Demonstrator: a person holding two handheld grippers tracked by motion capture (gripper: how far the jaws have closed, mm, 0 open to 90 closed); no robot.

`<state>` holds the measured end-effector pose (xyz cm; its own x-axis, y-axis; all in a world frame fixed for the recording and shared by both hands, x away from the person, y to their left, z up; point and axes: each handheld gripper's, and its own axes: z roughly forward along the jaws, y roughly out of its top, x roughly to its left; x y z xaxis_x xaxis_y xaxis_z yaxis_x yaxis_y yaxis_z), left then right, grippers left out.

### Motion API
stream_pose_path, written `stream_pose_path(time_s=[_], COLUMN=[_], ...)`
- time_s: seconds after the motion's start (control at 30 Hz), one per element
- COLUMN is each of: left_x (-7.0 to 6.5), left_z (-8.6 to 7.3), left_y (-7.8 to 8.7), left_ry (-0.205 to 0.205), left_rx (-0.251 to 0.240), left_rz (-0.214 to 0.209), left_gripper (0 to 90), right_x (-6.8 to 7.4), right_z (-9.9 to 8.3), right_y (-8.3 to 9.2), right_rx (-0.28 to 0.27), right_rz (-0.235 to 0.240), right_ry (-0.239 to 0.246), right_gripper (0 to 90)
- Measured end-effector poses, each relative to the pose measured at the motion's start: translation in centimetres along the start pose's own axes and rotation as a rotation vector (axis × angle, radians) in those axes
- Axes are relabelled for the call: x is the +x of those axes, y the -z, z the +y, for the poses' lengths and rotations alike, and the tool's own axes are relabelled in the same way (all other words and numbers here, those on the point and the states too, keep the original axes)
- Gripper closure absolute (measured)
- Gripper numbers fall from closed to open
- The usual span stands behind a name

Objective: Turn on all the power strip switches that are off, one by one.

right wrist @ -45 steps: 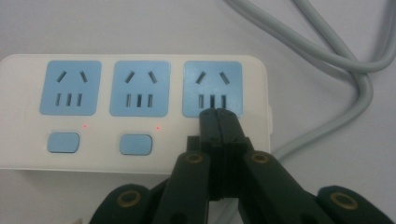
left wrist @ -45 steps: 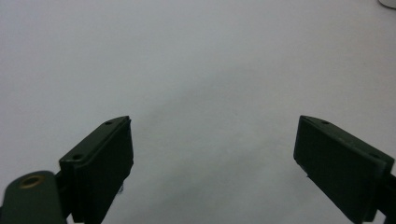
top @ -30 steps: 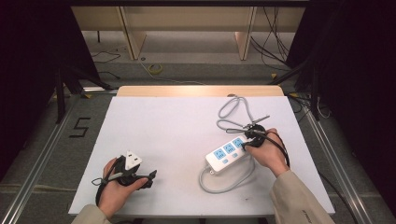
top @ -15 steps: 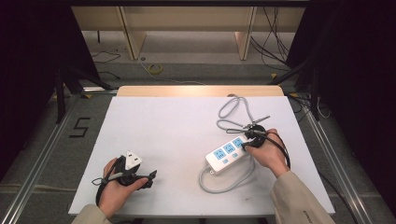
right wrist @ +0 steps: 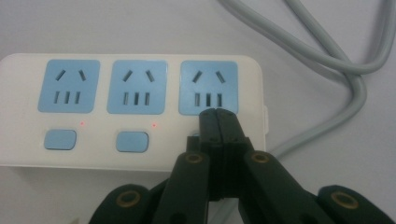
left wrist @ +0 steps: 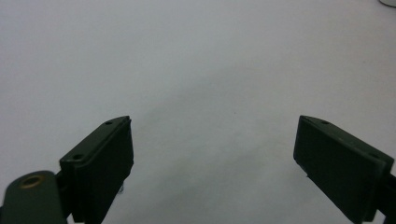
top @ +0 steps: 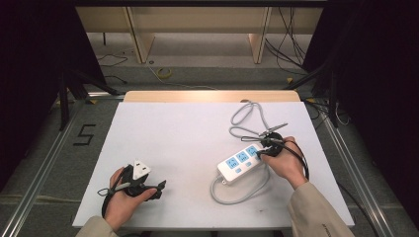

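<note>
Your right gripper [right wrist: 218, 114] has its jaws squeezed tight together, with nothing between them, and their tips sit on the power strip [right wrist: 130, 109] at its third button. Your left gripper [left wrist: 212, 163] has its jaws wide apart over the bare table [left wrist: 196, 56].

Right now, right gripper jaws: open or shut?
Shut. In the right gripper view the right gripper has its two black jaws pressed flat together with nothing between them, tips over the power strip at its third switch.

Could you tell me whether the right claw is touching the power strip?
Touching: in the right gripper view the shut right claw presses on the power strip where the third switch sits.
</note>
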<state>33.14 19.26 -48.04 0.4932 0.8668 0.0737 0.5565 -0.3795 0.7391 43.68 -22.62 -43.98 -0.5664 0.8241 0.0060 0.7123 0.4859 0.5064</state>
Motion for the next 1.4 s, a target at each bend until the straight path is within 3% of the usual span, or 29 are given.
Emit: stream_pose_path(time_s=[0.23, 0.37, 0.7, 1.13, 1.4], left_x=[0.0, -0.1, 0.0, 0.0, 0.1], left_z=[0.0, 0.0, 0.0, 0.0, -0.1], left_y=[0.0, -0.1, -0.1, -0.2, -0.3], left_ry=[-0.001, -0.001, 0.002, 0.004, 0.008], left_rx=[0.0, 0.0, 0.003, 0.005, 0.012], left_rz=[0.0, -0.001, -0.002, -0.001, 0.003], left_gripper=[11.9, 11.9, 11.9, 12.0, 12.0], right_x=[-0.1, -0.2, -0.5, -2.0, -2.6], right_z=[0.1, -0.1, -0.7, -3.8, -6.4], right_y=[0.8, 1.0, 1.8, 2.5, 2.8], right_rx=[-0.071, -0.078, -0.121, -0.241, -0.314], right_rz=[0.014, 0.019, 0.032, 0.04, 0.033], right_ry=[-0.003, 0.01, 0.012, -0.049, -0.095], right_gripper=[87.4, 87.0, 76.3, 52.7, 46.3])
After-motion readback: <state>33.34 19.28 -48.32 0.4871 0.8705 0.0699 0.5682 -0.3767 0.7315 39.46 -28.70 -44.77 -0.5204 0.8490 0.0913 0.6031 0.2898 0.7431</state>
